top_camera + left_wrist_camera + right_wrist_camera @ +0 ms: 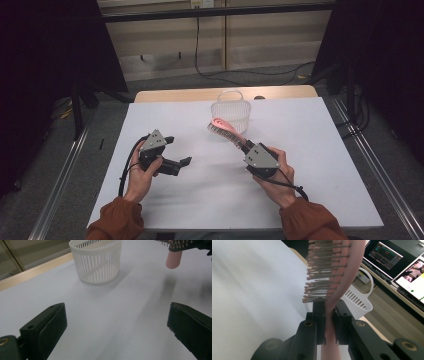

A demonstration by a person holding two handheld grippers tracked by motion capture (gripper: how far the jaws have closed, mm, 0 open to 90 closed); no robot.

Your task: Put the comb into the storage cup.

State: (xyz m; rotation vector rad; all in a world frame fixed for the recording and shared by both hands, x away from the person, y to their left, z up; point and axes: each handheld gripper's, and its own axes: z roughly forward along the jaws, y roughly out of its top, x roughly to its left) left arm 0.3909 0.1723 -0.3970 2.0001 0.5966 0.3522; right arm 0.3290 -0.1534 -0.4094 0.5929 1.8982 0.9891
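Observation:
A pink hairbrush [224, 128] with dark bristles is held above the white table, its head close to the white slotted basket [230, 111]. My right gripper [246, 145] is shut on the brush handle; the right gripper view has the bristles [322, 272] rising between its jaws and the basket [358, 301] behind. My left gripper [179, 150] stands open at the table's left with nothing between its jaws. Its own view looks over the bare table at the basket [96, 261] and the brush's pink end [173, 259].
The white table top [200, 200] has a wooden strip [175, 95] along its far edge. Metal rails run along both sides on the floor. Monitors [384, 252] stand beyond the table in the right gripper view.

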